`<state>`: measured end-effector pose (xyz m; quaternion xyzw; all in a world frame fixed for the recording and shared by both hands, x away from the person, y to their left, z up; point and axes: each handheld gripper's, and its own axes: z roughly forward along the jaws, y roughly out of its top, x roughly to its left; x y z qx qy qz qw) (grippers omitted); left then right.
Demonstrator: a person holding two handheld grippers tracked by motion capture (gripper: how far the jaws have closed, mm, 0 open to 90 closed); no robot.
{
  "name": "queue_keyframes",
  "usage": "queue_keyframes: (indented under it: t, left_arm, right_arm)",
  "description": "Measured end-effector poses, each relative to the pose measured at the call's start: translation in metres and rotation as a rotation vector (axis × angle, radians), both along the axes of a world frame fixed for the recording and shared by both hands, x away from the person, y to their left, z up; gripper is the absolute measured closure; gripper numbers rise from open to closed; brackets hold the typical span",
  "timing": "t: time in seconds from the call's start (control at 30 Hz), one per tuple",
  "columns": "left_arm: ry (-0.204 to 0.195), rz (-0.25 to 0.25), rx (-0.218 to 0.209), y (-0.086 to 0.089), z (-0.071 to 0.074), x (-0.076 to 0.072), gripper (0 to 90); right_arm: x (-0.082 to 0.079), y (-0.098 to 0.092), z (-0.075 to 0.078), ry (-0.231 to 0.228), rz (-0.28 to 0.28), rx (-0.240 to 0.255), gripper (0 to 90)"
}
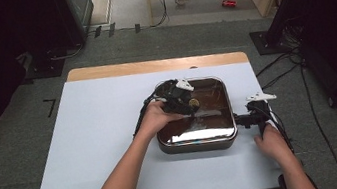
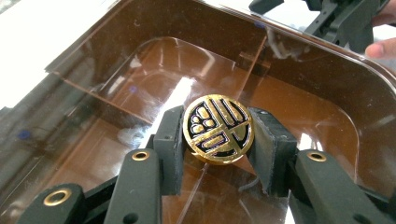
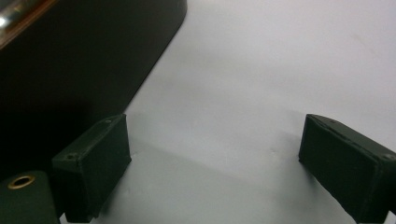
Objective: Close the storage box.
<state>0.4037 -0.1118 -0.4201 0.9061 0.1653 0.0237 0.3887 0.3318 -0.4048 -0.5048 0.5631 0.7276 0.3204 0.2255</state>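
Knob: round gold-and-black disc (image 2: pixel 218 129) with a raised pattern, pinched at its left and right edges between the two black pads of the left gripper; seen in the high view as a small gold spot (image 1: pixel 192 103) over the middle of the lid.
Lid: brown see-through cover (image 2: pixel 140 88) with rounded corners, lying on the pan; knob at its centre, glare streaks across the surface.
Pan: square, dark-walled, with a shiny rim (image 1: pixel 199 143), standing right of centre on the desk, nearer the far edge than the near one.
Left gripper: (image 1: pixel 181 103) held over the pan from the left side, jaws clamped on the knob, pads pressing both sides of the disc; grey three-cornered plate on top.
Left hand: (image 1: pixel 156 117) wrapped round the gripper body at the pan's left rim, forearm coming in from the near edge.
Right gripper: (image 1: pixel 250 119) low at the pan's right side, just beside the wall, jaws spread wide with bare desk between the pads (image 3: pixel 95 163); nothing held; dark pan wall at the left of the right gripper view.
Right hand: (image 1: pixel 270 141) behind that gripper, near the right edge of the desk.
Desk: pale white top (image 1: pixel 99 150) with a wooden strip along the far edge.
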Motion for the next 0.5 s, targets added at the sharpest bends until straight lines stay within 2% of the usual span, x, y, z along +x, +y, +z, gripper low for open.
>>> queue_keyframes:
  t: [0.27, 0.37, 0.43, 0.5]
  left_arm:
    - [0.037, -0.021, 0.021, 0.0009, 0.0006, 0.0025, 59.7]
    - [0.076, -0.015, -0.002, 0.0019, -0.0011, 0.0049, 59.6]
    - [0.059, -0.009, 0.006, 0.0010, -0.0010, 0.0029, 59.1]
    - [0.067, -0.007, 0.000, 0.0011, -0.0011, 0.0026, 57.3]
  right_arm:
    - [0.0000, 0.0001, 0.0001, 0.001, -0.001, 0.001, 8.4]
    - [0.0000, 0.0001, 0.0001, 0.001, -0.001, 0.001, 8.4]
    - [0.0000, 0.0001, 0.0001, 0.001, -0.001, 0.001, 8.3]
    - [0.0000, 0.0001, 0.0001, 0.001, -0.001, 0.001, 8.3]
